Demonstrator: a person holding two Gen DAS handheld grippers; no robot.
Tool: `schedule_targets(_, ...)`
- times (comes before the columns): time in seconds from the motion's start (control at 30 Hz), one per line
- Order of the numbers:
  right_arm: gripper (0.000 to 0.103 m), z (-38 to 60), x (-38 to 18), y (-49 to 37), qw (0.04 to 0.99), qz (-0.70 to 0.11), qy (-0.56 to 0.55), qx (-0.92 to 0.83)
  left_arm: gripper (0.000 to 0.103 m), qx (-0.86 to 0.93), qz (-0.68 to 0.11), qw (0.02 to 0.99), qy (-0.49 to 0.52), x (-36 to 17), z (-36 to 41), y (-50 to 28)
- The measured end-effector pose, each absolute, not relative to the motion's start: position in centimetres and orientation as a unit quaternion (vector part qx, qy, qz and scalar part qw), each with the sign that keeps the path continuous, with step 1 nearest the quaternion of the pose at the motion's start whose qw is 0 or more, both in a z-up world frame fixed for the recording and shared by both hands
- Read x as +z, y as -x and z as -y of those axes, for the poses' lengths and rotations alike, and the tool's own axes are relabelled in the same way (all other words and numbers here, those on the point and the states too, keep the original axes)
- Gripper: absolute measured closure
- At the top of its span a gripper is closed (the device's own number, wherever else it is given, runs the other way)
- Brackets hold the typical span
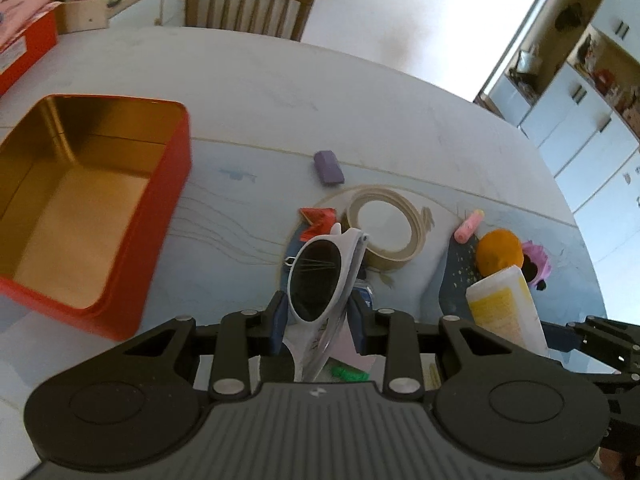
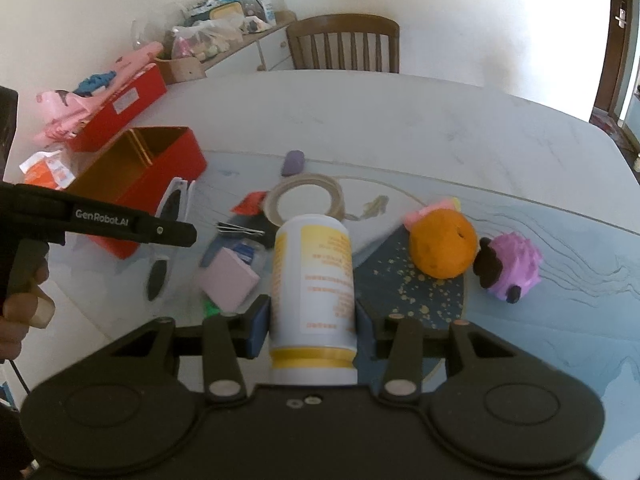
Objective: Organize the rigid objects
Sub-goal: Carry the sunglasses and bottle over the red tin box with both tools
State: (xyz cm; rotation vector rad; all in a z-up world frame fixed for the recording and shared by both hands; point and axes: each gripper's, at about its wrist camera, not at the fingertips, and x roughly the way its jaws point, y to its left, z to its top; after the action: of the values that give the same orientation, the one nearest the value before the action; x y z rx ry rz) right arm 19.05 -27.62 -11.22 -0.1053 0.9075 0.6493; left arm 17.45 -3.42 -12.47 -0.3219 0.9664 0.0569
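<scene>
Carrying: white-framed sunglasses (image 1: 320, 276) pinched at one lens between the pads of the left gripper (image 1: 318, 322), held above the clutter.
Second load: white-and-yellow bottle (image 2: 312, 280) clamped between the pads of the right gripper (image 2: 312, 320), base pointing away from the camera.
Destination: open red tin (image 1: 80, 204), gold inside and empty as far as shown, at the left on the table (image 1: 280, 92).
Doing it well: likely best to bring 1 item over the tin at a time, lower the glasses lens-flat, and release only near the floor.
Left behind: tape roll (image 1: 384, 232), orange (image 2: 442, 244), purple eraser (image 1: 328, 166).
</scene>
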Motion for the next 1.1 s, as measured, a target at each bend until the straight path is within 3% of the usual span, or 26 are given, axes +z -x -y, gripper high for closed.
schedule_targets(0.57,0.059,22.1,-7.0,-18.2,0.845,-0.408,0.056,0.341,0.074,0.034,-0.428,0.884,0.186,-7.9,-1.6,-13.8)
schedule_targets(1.1,0.059,9.8,-4.4,-18.6,0.849,-0.392,0.066,0.349,0.074,0.035,-0.399,0.9,0.172,-3.4,-12.5,-13.8)
